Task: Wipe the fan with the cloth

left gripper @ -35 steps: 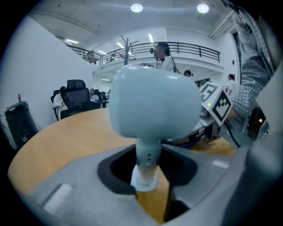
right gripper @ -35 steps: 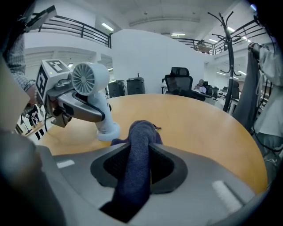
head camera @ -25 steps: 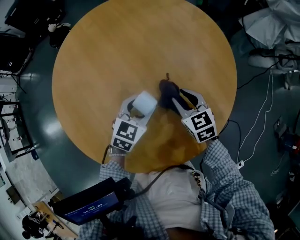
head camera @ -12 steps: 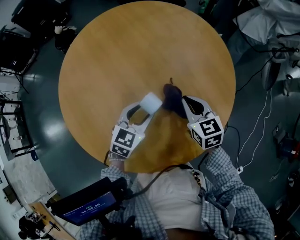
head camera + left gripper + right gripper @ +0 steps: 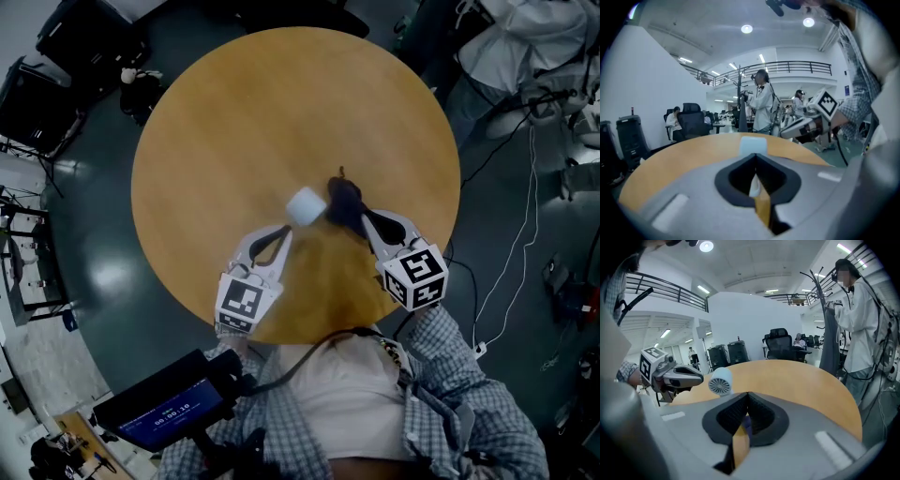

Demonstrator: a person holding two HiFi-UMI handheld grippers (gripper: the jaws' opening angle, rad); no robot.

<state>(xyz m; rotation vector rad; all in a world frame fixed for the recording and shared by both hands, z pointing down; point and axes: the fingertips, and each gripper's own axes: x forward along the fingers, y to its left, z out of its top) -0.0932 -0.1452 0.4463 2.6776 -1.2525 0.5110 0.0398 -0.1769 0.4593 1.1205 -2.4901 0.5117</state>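
A small white fan (image 5: 305, 204) hangs just past the tips of my left gripper (image 5: 284, 230), over the round wooden table (image 5: 281, 103). The left gripper is shut, with a thin white part of the fan pinched between its pads. In the left gripper view the fan (image 5: 753, 144) shows right beyond the closed tips (image 5: 755, 161). My right gripper (image 5: 362, 221) is shut on the dark cloth (image 5: 343, 201), which bunches up right of the fan. The right gripper view shows the fan's grille (image 5: 719, 380) next to the left gripper (image 5: 699, 376), and cloth (image 5: 746, 424) between the jaws.
Cables (image 5: 525, 225) trail over the floor to the right of the table. A dark device with a lit screen (image 5: 169, 412) sits by the person's left side. Office chairs (image 5: 780, 345) and standing people (image 5: 761, 105) are beyond the table.
Both grippers have shut and risen from the table. The fan, earlier deep between the open left jaws, now sits at their tips. The right jaws have closed on the cloth.
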